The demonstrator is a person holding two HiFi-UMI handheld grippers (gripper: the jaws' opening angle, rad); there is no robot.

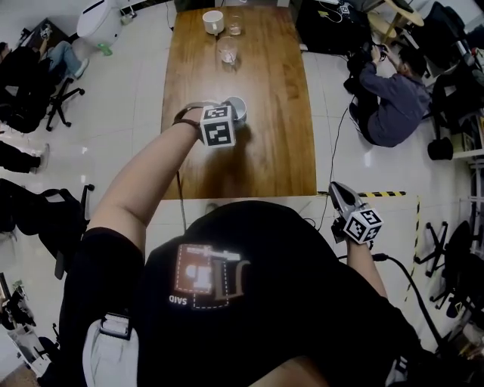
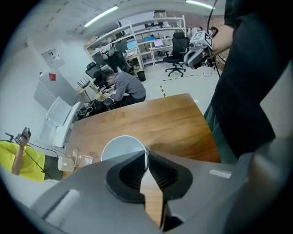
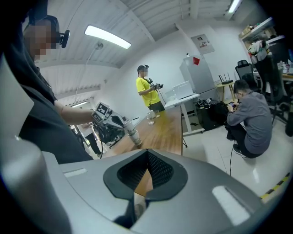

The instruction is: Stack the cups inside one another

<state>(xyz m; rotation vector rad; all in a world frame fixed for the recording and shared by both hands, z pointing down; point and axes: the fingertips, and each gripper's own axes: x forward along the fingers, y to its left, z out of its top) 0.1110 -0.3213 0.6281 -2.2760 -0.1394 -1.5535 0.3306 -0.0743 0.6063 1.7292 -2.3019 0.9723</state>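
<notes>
My left gripper point(image 1: 231, 113) is shut on the rim of a pale cup point(image 1: 239, 106) over the middle of the wooden table point(image 1: 280, 151). In the left gripper view the pads pinch the cup point(image 2: 120, 147) at its right edge, at the gripper point(image 2: 147, 154). A white cup point(image 1: 213, 21) and two clear glasses point(image 1: 228, 51) stand at the table's far end. My right gripper point(image 1: 338, 193) hangs off the table's near right corner, shut and holding nothing point(image 3: 147, 154). The right gripper view shows the held cup point(image 3: 133, 135) from the side.
A person point(image 1: 389, 94) crouches on the floor right of the table beside a dark equipment case point(image 1: 329, 26). Another person in yellow point(image 3: 147, 89) stands past the far end. Office chairs point(image 1: 60, 98) stand on the left. Hazard tape point(image 1: 382, 194) marks the floor near my right gripper.
</notes>
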